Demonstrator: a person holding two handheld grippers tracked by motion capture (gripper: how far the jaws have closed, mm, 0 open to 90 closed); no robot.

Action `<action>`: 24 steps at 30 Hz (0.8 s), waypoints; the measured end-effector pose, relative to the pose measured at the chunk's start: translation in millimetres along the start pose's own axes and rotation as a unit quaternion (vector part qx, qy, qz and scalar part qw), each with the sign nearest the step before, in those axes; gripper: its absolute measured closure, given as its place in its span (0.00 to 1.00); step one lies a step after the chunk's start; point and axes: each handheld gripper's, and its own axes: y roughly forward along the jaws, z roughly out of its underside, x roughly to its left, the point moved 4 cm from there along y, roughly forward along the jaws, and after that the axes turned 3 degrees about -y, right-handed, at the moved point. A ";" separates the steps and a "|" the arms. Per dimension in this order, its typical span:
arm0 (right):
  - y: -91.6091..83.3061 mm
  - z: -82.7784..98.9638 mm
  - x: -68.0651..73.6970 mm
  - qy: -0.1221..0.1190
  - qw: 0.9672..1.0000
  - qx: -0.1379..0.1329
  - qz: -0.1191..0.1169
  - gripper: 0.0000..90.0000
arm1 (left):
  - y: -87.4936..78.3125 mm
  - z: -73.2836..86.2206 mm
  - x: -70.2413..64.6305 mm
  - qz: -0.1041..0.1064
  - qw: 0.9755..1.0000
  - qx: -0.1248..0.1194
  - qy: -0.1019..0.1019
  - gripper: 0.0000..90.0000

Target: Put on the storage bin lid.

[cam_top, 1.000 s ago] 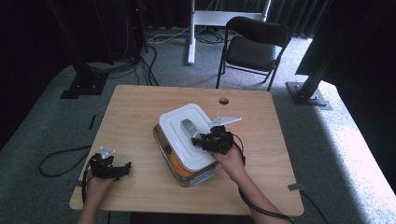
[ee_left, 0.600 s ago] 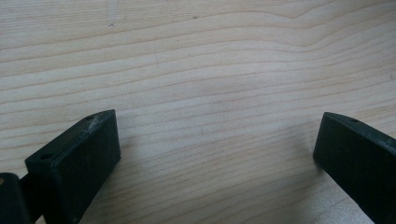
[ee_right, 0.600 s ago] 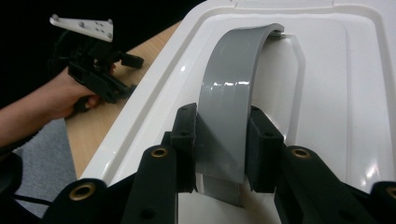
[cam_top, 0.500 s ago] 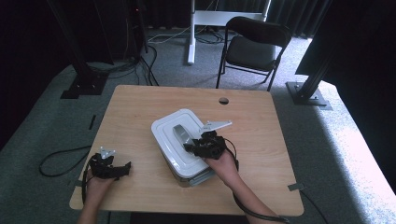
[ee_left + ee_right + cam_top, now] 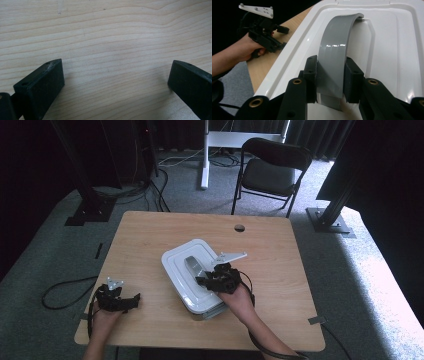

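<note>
A white lidded box (image 5: pixel 176 270) with a grey arched handle (image 5: pixel 192 265) sits mid-table on the wooden table (image 5: pixel 150 230). My right gripper (image 5: pixel 202 279) is shut on that handle from the box's right side. In the right gripper view both pads press the handle (image 5: pixel 337 42) above the white lid (image 5: pixel 392 50), with the gripper (image 5: pixel 331 75) clamped low on the arch. My left gripper (image 5: pixel 135 298) rests near the table's front left corner, open. Its jaws stand wide over bare wood (image 5: pixel 112 32) with nothing between them (image 5: pixel 116 72). The right gripper view also shows the left gripper (image 5: pixel 283 37) farther off.
A round cable hole (image 5: pixel 239 228) lies near the table's far edge. Behind the table stand a black chair (image 5: pixel 272 170) and a white stand (image 5: pixel 206 155). Black frame bases (image 5: pixel 85 212) and cables (image 5: pixel 62 287) lie on the grey carpet around it.
My right gripper has moved left and slightly toward the person, still on the handle, and the box has shifted left with it. The left gripper has stayed put.
</note>
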 end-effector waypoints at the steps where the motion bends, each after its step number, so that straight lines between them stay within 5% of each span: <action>1: 0.5 0.7 1.8 -0.003 1.000 0.002 0.004 0.76 | 0.0 0.0 0.0 0.000 1.000 0.000 0.000 0.01; 19: 5.1 7.2 3.6 0.000 1.000 0.004 0.009 0.75 | 0.0 0.0 0.0 0.000 1.000 0.000 0.000 0.01; 24: 1.2 5.5 4.7 -0.002 1.000 -0.013 -0.001 0.47 | -0.2 0.1 -0.5 -0.002 1.000 0.000 -0.003 0.01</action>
